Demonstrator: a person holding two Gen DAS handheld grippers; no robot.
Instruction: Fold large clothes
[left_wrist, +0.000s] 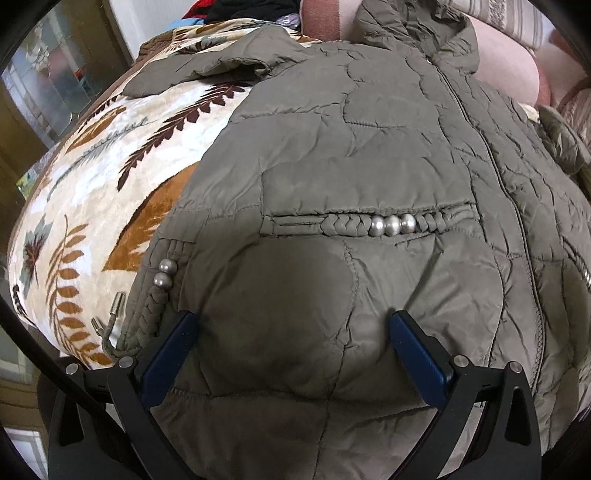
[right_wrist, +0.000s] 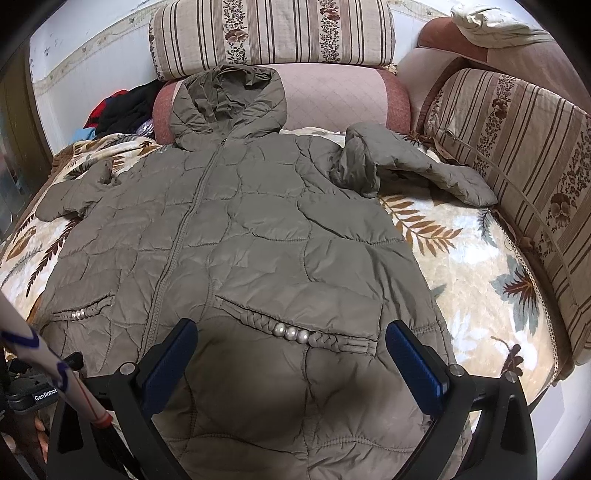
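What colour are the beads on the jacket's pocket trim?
Silvery, pearl-like beads on the olive jacket; clearest in the left wrist view.

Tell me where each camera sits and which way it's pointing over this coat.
Left wrist: sits on the left gripper, low over the coat's hem, facing its pocket trim and hood; only the open fingers show.
Right wrist: sits on the right gripper, higher, facing the whole coat, hood and striped cushions; open fingers show.
Shared: the coat and leaf-print blanket.
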